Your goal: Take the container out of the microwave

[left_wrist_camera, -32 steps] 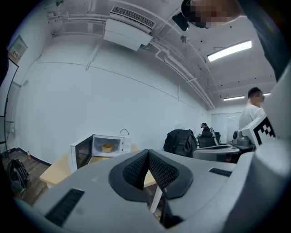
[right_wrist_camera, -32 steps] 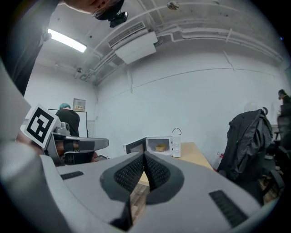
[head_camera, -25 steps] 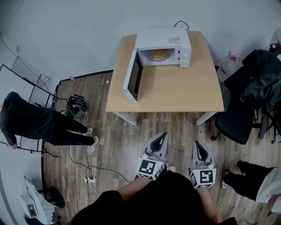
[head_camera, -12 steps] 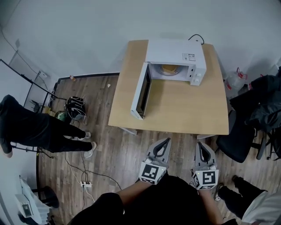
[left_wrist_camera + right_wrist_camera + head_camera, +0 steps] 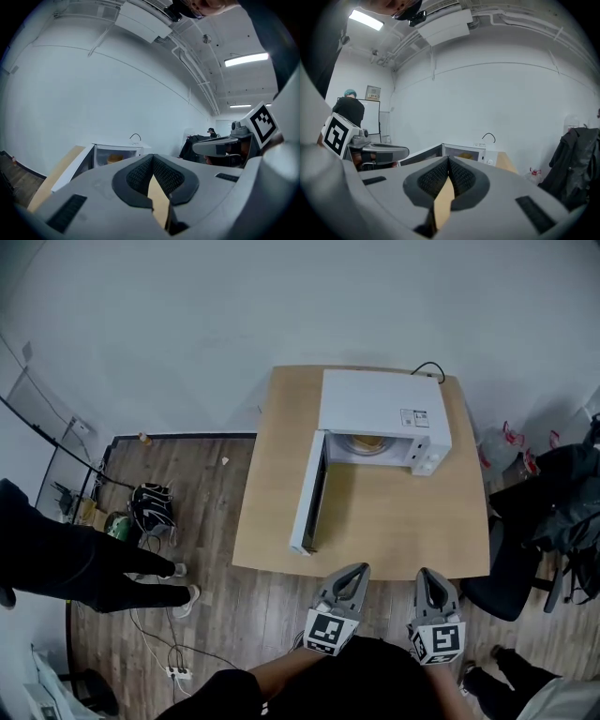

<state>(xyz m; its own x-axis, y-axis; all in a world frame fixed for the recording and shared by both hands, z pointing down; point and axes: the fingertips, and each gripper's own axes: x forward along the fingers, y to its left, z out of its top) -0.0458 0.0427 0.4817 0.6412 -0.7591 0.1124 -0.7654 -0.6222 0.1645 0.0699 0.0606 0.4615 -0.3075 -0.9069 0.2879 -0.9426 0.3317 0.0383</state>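
**Reporter:** Where is the container sitting right now?

**Photographer:** The container (image 5: 365,442), a round yellowish thing, is resting inside the white microwave (image 5: 380,409). The microwave is standing on the far right part of the wooden bench (image 5: 272,502). Its door (image 5: 309,495) is hanging wide open, swung out on the left side toward the bench's near edge.

**Reporter:** And what are the two tools doing?

**Photographer:** The left hand-held gripper (image 5: 359,570) is pointing at the bench from its near edge. Its jaws are lying together at the tips, with nothing between them. The right hand-held gripper (image 5: 426,576) is hovering just beside it, aimed the same way. Its jaws are likewise meeting at the tips and gripping nothing. Both are sitting well apart from the microwave and the container, with bare bench top lying between.

**Reporter:** Who or what else is showing in the room?

**Photographer:** A black cable (image 5: 429,368) is curling off the back of the microwave. A person in dark clothes (image 5: 75,563) is standing on the wood floor (image 5: 206,521) at the left. A black chair (image 5: 506,563) is sitting by the bench's near right corner.
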